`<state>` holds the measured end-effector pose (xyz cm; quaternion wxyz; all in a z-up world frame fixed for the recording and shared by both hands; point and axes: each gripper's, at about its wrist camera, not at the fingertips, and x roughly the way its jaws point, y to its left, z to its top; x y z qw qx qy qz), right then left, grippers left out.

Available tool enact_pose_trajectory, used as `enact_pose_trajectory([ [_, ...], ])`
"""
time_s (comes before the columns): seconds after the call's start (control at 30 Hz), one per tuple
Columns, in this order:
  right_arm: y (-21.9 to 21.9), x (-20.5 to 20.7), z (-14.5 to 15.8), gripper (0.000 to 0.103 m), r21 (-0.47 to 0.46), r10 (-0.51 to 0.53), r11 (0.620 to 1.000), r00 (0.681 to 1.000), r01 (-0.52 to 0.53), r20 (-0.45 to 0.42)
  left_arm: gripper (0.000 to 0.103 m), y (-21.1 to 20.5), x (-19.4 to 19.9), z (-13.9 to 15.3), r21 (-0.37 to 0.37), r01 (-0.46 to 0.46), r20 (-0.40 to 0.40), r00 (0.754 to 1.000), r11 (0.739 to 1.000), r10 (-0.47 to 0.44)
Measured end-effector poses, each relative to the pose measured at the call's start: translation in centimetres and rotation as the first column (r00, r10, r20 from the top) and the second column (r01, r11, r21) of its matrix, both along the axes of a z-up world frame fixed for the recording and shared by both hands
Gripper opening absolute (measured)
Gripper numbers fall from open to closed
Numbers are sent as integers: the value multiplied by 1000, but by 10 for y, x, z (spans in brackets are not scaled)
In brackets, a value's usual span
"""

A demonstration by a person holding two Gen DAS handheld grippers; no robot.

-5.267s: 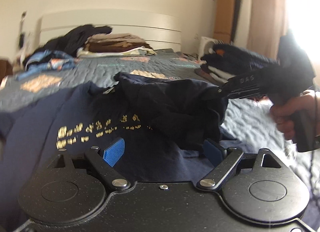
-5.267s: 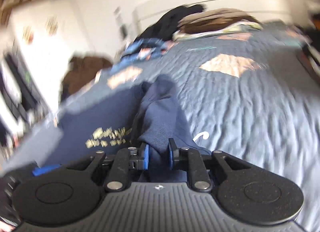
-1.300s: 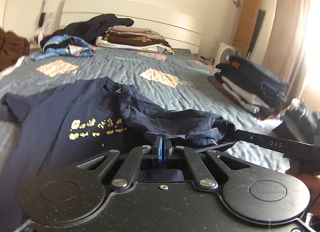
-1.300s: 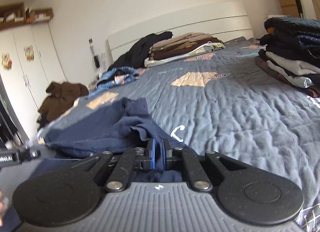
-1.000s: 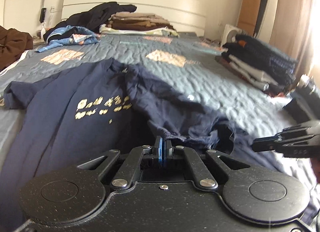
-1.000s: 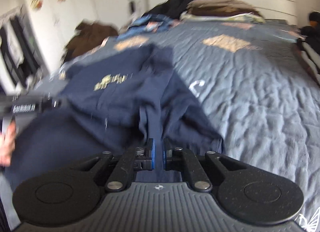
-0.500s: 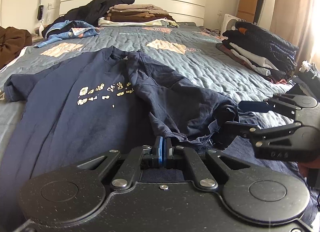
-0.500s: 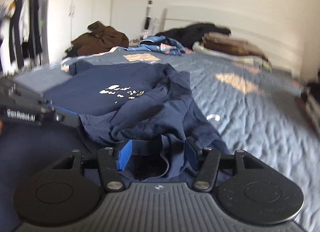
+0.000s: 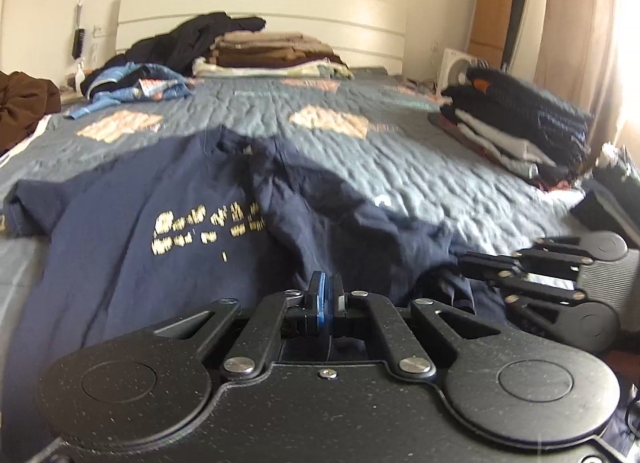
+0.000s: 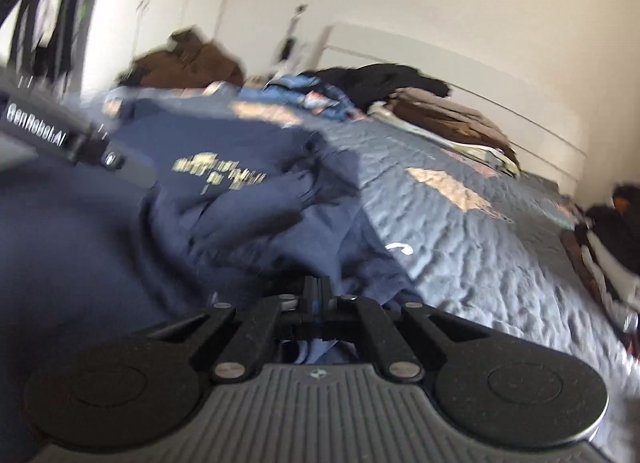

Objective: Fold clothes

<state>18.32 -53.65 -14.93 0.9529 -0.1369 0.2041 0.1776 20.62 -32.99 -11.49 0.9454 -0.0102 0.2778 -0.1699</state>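
Left wrist: navy T-shirt hem pinched in closed left tongs; right tongs likewise.

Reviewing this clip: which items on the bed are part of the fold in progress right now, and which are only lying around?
In the job:
- navy T-shirt with gold print
- left gripper, shut on its hem
- right gripper, shut on its bunched edge

Lying about:
- folded stack by the headboard
- dark folded stack at the right edge
- blue garment
- brown garment
- fan

White lettering "GenRobot.AI" stands on the left gripper body. The navy T-shirt bears gold print, too blurred to read.
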Motion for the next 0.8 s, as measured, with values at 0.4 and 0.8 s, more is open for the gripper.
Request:
enact_pose_trajectory([
  [0.4,-6,-1,5,5,5,133,991,985,-134,-112,4,-44,-18,-26,389,193,-34,980,901,-195],
  [0.8,7,0,-18,43,-77,127,987,979,-141,-162,51,-65,-33,-62,628,255,11,942,735,-336],
])
